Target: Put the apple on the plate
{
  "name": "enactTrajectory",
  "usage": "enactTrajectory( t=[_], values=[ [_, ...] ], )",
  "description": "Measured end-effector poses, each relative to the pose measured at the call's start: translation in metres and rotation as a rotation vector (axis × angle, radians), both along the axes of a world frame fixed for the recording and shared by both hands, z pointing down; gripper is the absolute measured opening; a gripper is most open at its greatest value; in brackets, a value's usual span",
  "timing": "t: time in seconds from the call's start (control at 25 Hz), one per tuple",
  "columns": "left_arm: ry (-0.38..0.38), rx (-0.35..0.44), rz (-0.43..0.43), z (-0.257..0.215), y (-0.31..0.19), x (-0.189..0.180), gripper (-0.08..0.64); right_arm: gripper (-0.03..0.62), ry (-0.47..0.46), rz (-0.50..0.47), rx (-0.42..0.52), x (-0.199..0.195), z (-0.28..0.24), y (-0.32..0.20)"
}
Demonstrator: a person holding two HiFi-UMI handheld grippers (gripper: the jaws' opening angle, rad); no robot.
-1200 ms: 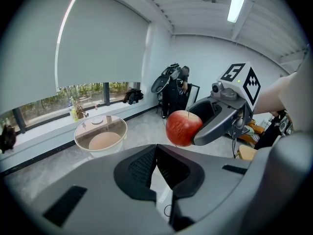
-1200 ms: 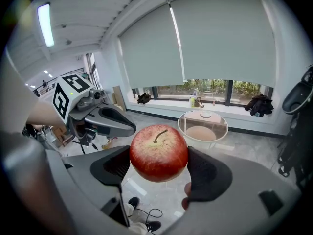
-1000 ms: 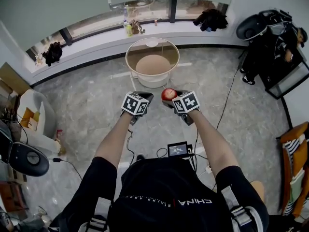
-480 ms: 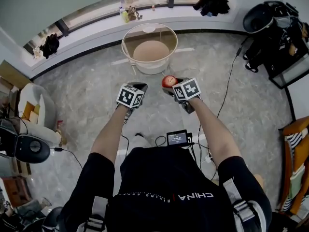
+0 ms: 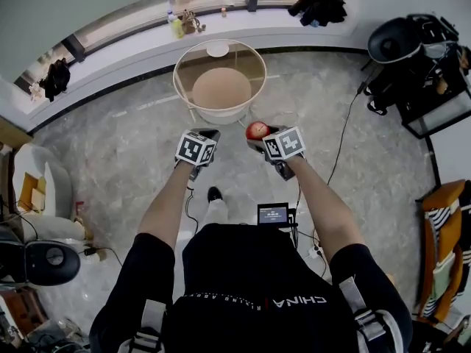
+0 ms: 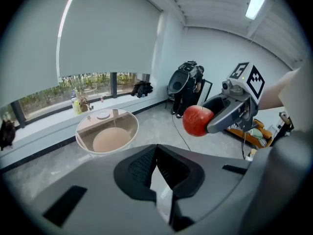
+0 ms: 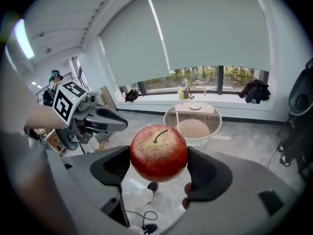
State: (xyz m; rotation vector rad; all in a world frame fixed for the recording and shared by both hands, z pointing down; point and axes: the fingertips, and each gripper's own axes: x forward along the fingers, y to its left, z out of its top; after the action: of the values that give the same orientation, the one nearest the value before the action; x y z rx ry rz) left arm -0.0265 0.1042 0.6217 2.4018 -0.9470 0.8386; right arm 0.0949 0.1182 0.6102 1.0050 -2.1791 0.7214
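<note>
A red apple (image 7: 159,152) with its stem up sits between the two black pads of my right gripper (image 5: 255,134), which is shut on it. The same apple (image 5: 257,129) hangs in the air just short of the near rim of a round glass table (image 5: 179,87). A small white plate (image 5: 217,49) lies on the far side of that tabletop, and the right gripper view shows the plate (image 7: 195,106) beyond the apple. My left gripper (image 5: 210,134) is level with the right one, to its left, shut and holding nothing.
Under the glass top is a round tan lower shelf (image 5: 221,87). A window ledge (image 5: 132,46) with bottles runs behind the table. A black chair (image 5: 412,43) stands at the right, and cables (image 5: 346,138) lie across the marble floor. A small screen (image 5: 273,214) hangs at the person's waist.
The person has stepped forward, so the glass table now lies closer to both grippers. The apple has stayed in the right gripper, and the left gripper has kept its place beside it.
</note>
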Motion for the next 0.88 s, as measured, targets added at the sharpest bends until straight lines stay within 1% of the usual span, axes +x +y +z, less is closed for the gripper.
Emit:
enactTrajectory(
  t=[0.08,0.16,0.32,0.4,0.56,0.64,0.76,0.88],
  values=[
    [0.018,-0.008,0.013,-0.006,-0.044,-0.015,0.017,0.376,0.025,0.015,-0.01,-0.012,-0.006,-0.043],
    [0.022,-0.005,0.048,-0.012,-0.085,-0.032,0.017,0.376,0.042,0.031,-0.017,-0.025,-0.011,-0.089],
    [0.066,-0.034,0.101,-0.016,-0.154,-0.067,0.017,0.376,0.022,0.061,-0.021,-0.054,-0.012,-0.166],
    [0.071,-0.038,0.095,-0.012,-0.182,-0.085,0.017,0.376,0.019,0.065,-0.029,-0.067,-0.006,-0.192],
    [0.128,-0.041,0.026,-0.011,-0.227,-0.117,0.017,0.376,0.037,0.043,-0.047,-0.088,0.002,-0.235],
    [0.124,-0.041,0.016,-0.011,-0.248,-0.124,0.017,0.376,0.03,0.048,-0.047,-0.094,0.0,-0.26],
    [0.093,-0.046,0.015,-0.003,-0.28,-0.126,0.017,0.376,0.012,0.036,-0.056,-0.101,0.004,-0.295],
    [0.114,-0.056,0.005,0.004,-0.317,-0.113,0.017,0.376,-0.001,0.004,-0.074,-0.098,0.019,-0.331]
  ],
)
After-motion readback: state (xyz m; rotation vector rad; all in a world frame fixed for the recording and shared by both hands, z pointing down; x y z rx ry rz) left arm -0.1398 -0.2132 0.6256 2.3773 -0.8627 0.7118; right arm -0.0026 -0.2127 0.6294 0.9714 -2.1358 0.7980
